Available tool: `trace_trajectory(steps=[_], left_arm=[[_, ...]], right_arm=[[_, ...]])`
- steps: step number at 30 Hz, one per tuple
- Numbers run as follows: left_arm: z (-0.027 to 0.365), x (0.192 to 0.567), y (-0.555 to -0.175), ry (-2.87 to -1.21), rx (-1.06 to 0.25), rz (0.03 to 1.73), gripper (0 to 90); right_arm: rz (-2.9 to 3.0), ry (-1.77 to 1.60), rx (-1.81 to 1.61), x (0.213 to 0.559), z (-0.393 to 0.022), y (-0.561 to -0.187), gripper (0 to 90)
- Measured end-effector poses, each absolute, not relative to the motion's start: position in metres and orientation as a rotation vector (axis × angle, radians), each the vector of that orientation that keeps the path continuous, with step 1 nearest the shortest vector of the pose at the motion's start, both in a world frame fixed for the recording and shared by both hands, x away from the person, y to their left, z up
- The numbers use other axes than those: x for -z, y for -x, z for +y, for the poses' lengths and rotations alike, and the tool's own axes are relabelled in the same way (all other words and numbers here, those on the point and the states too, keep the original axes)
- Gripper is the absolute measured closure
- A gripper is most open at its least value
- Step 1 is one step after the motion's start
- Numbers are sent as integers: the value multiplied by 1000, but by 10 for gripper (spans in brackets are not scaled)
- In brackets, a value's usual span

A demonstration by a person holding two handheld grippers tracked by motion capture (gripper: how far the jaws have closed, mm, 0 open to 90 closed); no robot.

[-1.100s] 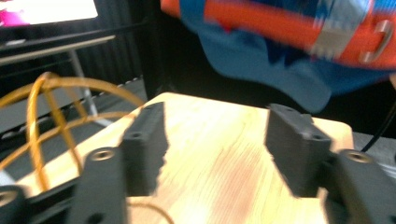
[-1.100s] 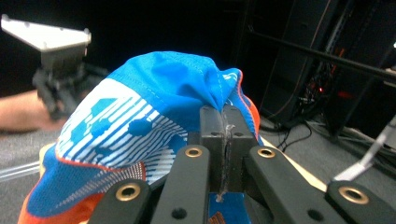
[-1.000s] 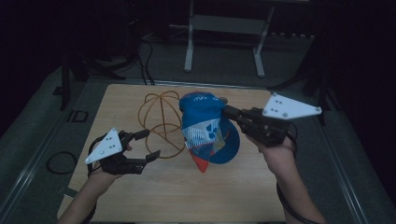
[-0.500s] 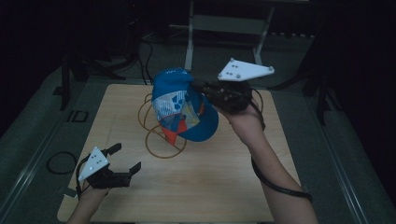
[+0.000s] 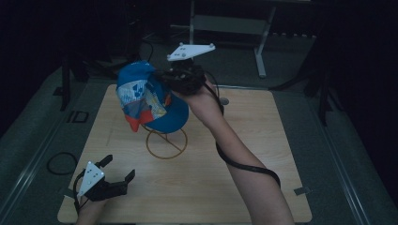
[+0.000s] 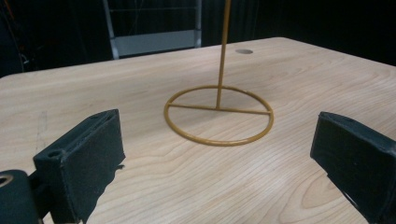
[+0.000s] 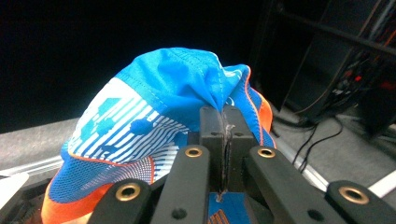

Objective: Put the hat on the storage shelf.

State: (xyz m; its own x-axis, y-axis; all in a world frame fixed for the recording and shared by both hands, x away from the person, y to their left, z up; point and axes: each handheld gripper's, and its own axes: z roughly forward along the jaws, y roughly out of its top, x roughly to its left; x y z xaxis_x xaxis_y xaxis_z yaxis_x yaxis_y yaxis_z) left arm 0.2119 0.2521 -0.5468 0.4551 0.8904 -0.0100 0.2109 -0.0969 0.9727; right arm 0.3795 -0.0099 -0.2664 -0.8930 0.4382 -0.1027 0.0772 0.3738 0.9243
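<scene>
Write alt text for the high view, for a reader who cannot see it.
A person's right gripper holds a blue, white and orange cap in the air above a gold wire stand on a wooden table. The left gripper sits low near the table's front left corner, jaws open and holding nothing.

Desk (image 6: 116, 88): light wood, visible grain, smooth matt finish. Stand (image 6: 219, 116): thin metal rod and ring, ochre-yellow coating with a slight sheen. Cap (image 7: 154, 116): woven cloth, blue with white printed pattern and orange trim, stitched seams, soft and creased, matt. Left claw (image 6: 215, 154): jaw pads of black foam-like material, matt, edges rough and frayed. Right claw (image 7: 224, 126): black matt plastic links with brass-coloured rivets. Plate on the right claw (image 5: 190, 50): pale, flat, matt.
</scene>
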Motion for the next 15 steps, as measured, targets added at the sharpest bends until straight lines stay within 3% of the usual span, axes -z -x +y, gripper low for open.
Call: trace_trajectory(steps=[7, 15], left_arm=[[255, 557, -215, -1618, -712, 1011, 31], [258, 557, -214, -1592, -706, 1021, 31]], right_arm=[[2391, -500, -1464, 295, 11, -399, 893], [2442, -562, -1448, 322, 1, -407, 892]])
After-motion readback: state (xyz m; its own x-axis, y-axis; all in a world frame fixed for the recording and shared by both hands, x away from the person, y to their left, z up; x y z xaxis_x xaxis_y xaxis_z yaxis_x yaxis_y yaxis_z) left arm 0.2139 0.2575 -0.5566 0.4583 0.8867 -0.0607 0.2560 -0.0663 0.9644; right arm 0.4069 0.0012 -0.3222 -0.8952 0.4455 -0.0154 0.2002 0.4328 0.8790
